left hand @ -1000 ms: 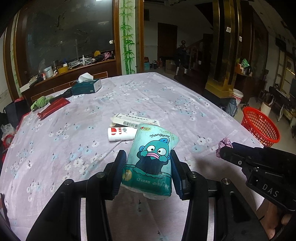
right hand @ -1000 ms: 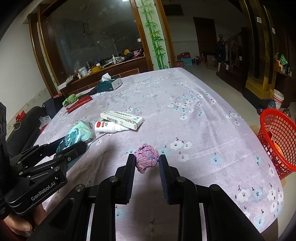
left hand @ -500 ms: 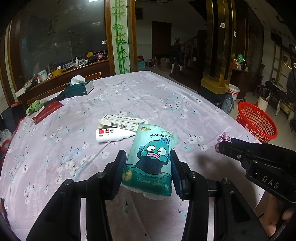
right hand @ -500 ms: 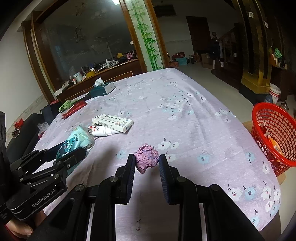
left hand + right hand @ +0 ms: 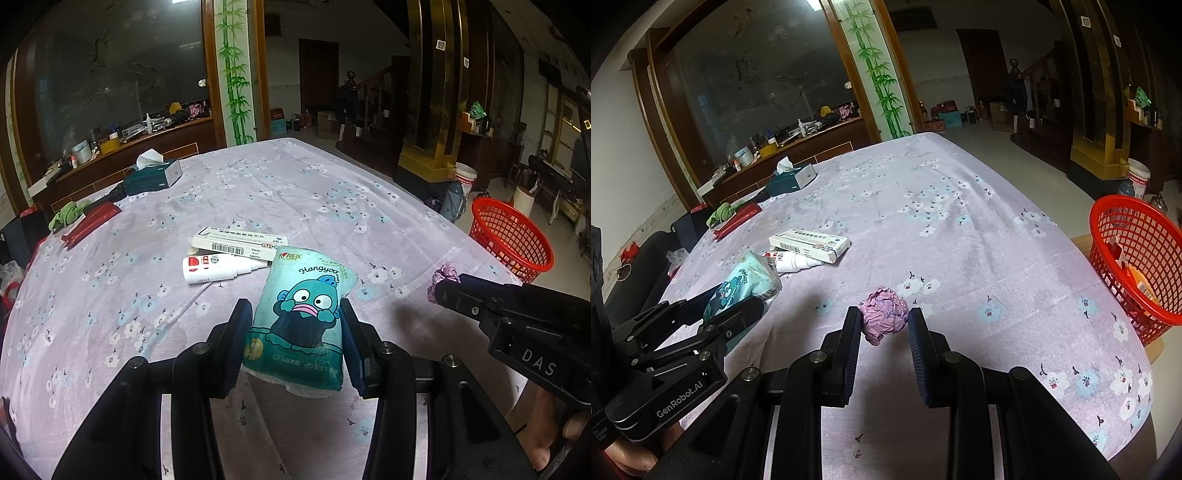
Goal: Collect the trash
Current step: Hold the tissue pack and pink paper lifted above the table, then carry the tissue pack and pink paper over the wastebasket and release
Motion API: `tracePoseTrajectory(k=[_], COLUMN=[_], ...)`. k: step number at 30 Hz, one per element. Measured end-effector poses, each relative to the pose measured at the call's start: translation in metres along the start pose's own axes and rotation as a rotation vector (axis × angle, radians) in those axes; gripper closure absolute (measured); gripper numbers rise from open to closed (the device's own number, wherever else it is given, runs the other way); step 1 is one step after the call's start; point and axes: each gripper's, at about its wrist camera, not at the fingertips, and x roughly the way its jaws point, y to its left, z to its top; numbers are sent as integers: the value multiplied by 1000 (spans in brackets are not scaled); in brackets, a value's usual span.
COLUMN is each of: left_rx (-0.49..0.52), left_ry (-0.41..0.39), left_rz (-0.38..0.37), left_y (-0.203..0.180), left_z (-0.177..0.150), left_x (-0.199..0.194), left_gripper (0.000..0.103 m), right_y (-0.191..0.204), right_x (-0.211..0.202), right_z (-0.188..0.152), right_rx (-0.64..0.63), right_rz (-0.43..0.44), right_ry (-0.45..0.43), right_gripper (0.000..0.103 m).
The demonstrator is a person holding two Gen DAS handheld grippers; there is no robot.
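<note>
My left gripper (image 5: 295, 325) is shut on a teal tissue pack (image 5: 301, 321) with a cartoon face, held above the table; it also shows in the right wrist view (image 5: 742, 284). My right gripper (image 5: 882, 325) is shut on a crumpled purple paper ball (image 5: 884, 314), also lifted; the ball shows in the left wrist view (image 5: 441, 275). A red mesh basket (image 5: 1137, 258) stands on the floor to the right of the table, with some trash inside; it shows in the left wrist view (image 5: 511, 238) too.
On the flowered purple tablecloth (image 5: 960, 221) lie a white medicine box (image 5: 236, 243) and a small white bottle (image 5: 218, 267). Further back are a teal tissue box (image 5: 153, 177), a red pouch (image 5: 90, 223) and a green cloth (image 5: 66, 216).
Both grippers have risen a little with their loads and turned slightly right; the red basket appears nearer in both views. Both grips are unchanged.
</note>
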Motion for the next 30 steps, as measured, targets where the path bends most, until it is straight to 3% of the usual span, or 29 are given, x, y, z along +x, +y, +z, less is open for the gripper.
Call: tracePoseTrajectory(k=[14,20,30], left_rx=[20,60,182], left_ry=[8,0,14], left_rz=[-13,-58,-241], left_y=[-9,-30,-114], left_z=[3,16,58], left_x=[5,6,14], left_gripper=[58,58,58], right_y=[-8,-29,-115], right_x=[-1,-16,-76], right_z=[2,8,29], right_rx=[20,70,225], right_rz=[-2,-16,-105], right_ry=[-4,-38,-162], right_gripper=[75,75,75])
